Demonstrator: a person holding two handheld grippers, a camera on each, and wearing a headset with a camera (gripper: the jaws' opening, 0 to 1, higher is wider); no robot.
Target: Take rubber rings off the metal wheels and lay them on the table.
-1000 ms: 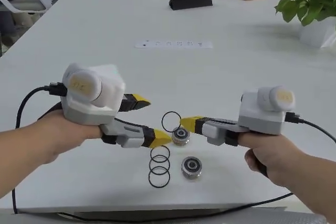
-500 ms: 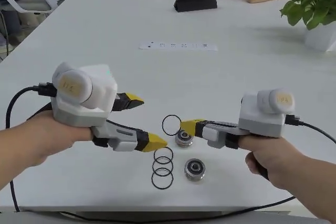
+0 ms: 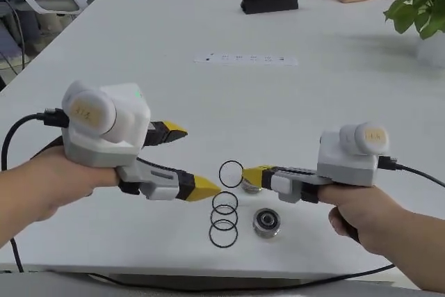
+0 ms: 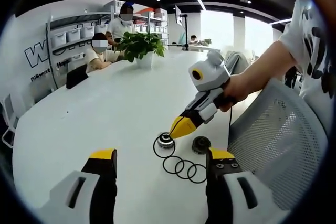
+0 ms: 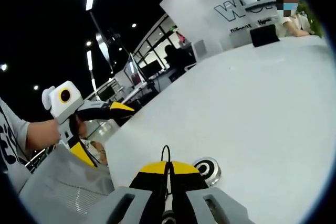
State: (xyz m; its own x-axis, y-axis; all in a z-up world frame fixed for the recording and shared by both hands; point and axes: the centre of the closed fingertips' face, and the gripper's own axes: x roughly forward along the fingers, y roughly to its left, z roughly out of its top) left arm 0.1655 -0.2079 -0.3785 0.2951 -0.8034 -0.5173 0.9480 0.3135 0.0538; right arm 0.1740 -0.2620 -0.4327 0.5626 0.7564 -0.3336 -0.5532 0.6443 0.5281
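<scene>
1. Judged step: laying a freed ring down. The right gripper (image 3: 250,172), fingers closed, pinches a thin black rubber ring (image 3: 220,173) just beside a small silver metal wheel (image 3: 249,186).
2. Next: lower it onto the white desk (image 3: 313,102) beside three loose black rings (image 3: 224,219), then release.
3. The left gripper (image 3: 193,158) hovers roughly level, fingers wide open and empty.

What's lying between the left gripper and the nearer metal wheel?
Three rubber rings in a row on the table, seen in the head view.
</scene>
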